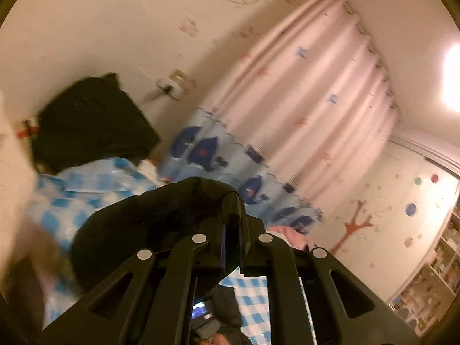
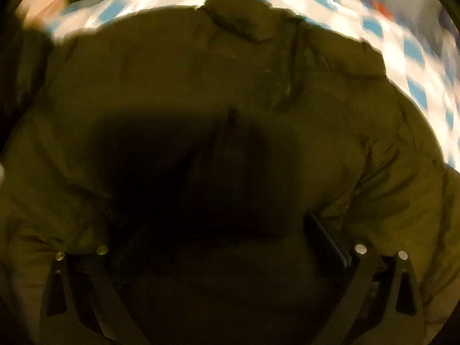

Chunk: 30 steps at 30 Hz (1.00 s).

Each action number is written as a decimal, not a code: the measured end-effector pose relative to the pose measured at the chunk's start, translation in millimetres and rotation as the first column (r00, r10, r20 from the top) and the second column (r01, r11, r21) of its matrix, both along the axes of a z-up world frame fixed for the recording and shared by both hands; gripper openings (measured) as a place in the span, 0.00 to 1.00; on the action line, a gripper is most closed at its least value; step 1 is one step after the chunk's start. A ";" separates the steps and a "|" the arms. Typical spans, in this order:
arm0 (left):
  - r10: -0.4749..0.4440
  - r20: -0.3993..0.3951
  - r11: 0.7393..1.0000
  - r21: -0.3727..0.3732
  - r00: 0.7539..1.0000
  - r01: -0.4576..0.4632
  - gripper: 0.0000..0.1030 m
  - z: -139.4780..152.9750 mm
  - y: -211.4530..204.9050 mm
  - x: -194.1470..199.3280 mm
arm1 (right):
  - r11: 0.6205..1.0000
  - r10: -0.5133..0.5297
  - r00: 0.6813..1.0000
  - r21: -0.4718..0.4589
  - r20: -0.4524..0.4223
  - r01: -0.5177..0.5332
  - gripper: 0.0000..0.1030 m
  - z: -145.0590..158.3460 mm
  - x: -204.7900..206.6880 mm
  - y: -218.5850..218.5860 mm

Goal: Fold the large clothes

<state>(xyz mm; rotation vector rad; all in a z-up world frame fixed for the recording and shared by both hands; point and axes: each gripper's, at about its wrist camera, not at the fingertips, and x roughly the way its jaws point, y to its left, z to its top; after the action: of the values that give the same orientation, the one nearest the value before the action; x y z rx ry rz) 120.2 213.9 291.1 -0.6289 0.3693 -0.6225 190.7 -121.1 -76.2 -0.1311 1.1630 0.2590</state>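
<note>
The dark jacket (image 2: 230, 100) lies spread over the blue-checked cover (image 2: 417, 54), whose free margin shows only beyond the collar edge. The left gripper (image 1: 233, 224), roughly level, has its fingers clamped on a raised jacket fold. The right gripper (image 2: 230, 224) points down at the jacket, fingers spread wide.

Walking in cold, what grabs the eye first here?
A big dark puffy jacket fills the right wrist view, spread over a blue-and-white checked cover. In the left wrist view the left gripper is shut on dark fabric, lifted before a pale curtain printed with blue boats.
</note>
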 end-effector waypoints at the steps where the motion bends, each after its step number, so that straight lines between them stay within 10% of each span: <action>1: -0.016 0.002 1.000 0.018 1.000 0.016 0.05 -0.4 -12.5 3.2 | 0.998 0.016 1.000 0.058 0.012 -0.016 0.94 8.1 -3.1 0.9; 4: -0.041 -0.012 0.999 0.030 0.999 0.042 0.05 -7.7 -36.4 11.5 | 0.978 0.077 0.995 0.190 0.064 -0.088 0.94 33.6 -15.6 4.4; 15: 0.025 -0.059 0.999 -0.042 0.998 -0.027 0.05 -39.7 10.1 9.2 | 0.988 0.155 0.985 -0.004 0.071 -0.155 0.94 19.4 -23.0 32.4; 22: 0.078 -0.029 0.994 -0.078 0.997 -0.080 0.05 -32.5 54.6 -8.7 | 0.854 0.048 0.997 0.517 0.052 -0.068 0.94 58.5 -16.4 1.9; 30: 0.106 -0.029 0.989 -0.104 0.994 -0.108 0.05 -36.4 86.5 -21.3 | 0.947 0.317 0.940 0.015 0.125 -0.321 0.94 39.7 -55.2 74.2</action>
<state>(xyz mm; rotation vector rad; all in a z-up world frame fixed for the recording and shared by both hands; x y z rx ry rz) 99.0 300.4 254.7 -0.7530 0.3234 -0.5352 135.5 -46.9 -36.6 -0.3019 1.0128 0.5511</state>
